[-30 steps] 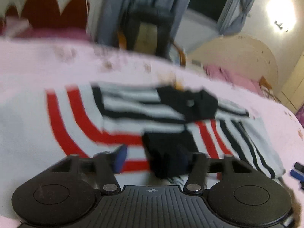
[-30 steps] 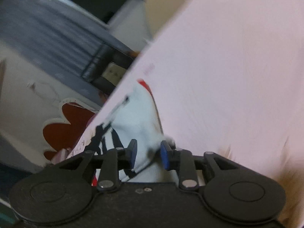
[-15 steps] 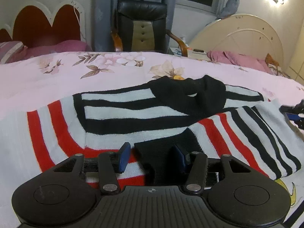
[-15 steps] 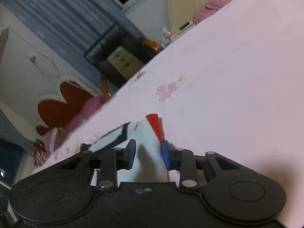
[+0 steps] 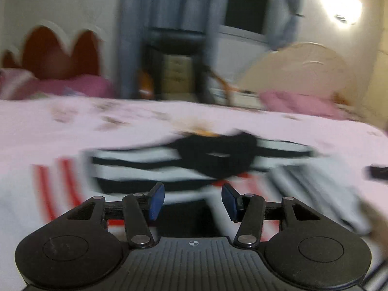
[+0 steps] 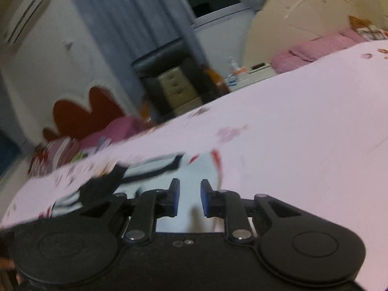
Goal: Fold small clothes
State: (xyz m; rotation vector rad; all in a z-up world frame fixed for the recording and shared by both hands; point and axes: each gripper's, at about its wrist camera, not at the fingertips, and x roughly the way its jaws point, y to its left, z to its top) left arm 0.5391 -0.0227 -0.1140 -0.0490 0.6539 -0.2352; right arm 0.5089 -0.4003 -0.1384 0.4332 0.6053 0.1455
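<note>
Small knitted sweater [image 5: 150, 167], white with black and red stripes and a black collar; spread flat across the pink bed [image 5: 121, 121], partly folded, black cuff lying nearest the near edge, blurred.

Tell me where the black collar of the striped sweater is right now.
In the left wrist view the black collar lies on the striped sweater spread on the pink bedsheet, just beyond and slightly right of the open left gripper.

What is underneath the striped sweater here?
The striped sweater lies on the pink floral bedsheet, which shows all round it. Whatever lies directly beneath the sweater is covered, and the frame is blurred.
</note>
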